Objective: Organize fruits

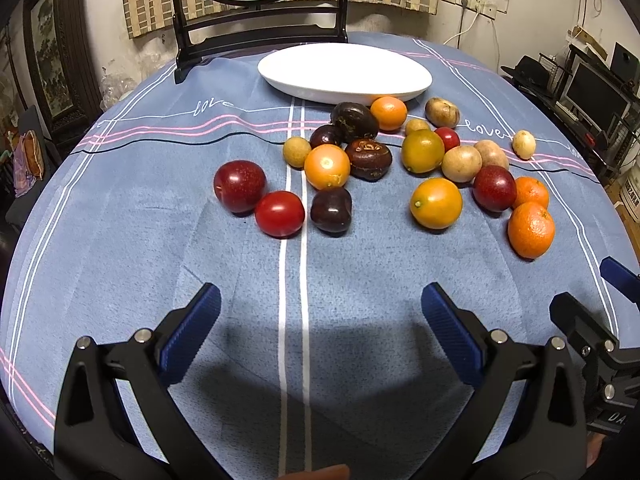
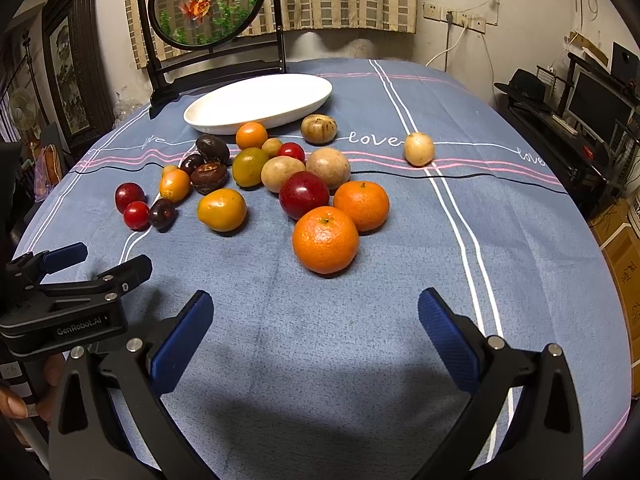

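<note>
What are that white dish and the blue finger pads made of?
The white dish looks like glazed ceramic, though it could be melamine: smooth, glossy, evenly white. The left gripper's pads look like ribbed rubber or soft plastic: matte blue with fine ridges.

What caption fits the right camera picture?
Open right hand-held gripper faces scattered fruit and an empty white plate.

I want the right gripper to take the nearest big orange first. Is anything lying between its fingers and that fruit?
Nothing visible does. The right gripper hangs open over bare tablecloth, and the nearest orange sits straight ahead with only cloth between. A second orange and a red plum crowd it from behind.
</note>
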